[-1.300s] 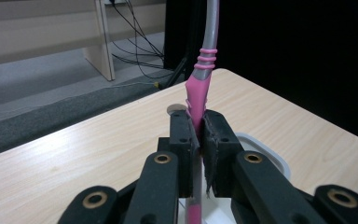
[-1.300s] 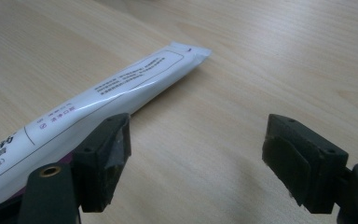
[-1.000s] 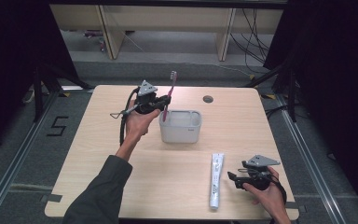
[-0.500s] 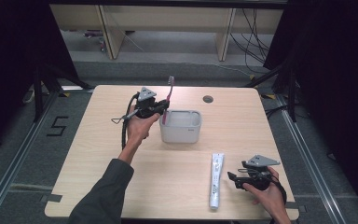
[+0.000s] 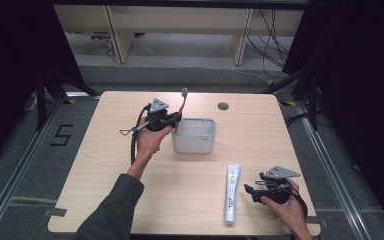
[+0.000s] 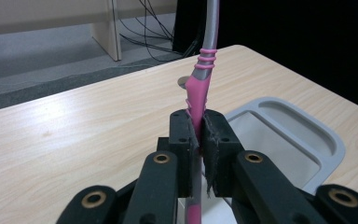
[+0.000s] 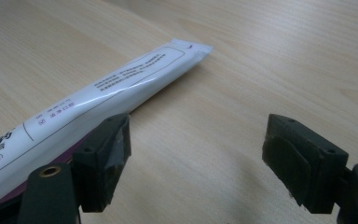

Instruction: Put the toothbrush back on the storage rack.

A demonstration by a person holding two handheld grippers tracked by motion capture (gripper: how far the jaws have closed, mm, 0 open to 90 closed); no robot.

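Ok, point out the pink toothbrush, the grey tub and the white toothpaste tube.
Pink toothbrush (image 6: 199, 95), left gripper view, handle.
Grey tub (image 5: 194, 144), high view, front wall.
White toothpaste tube (image 5: 231, 192), high view, mid-body.

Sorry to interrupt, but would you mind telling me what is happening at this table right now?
A person works with a pair of tongs in each hand. The left tongs are shut on a pink toothbrush, holding it upright at the left edge of a grey tub. The right tongs rest open on the table beside a white toothpaste tube, without gripping it.
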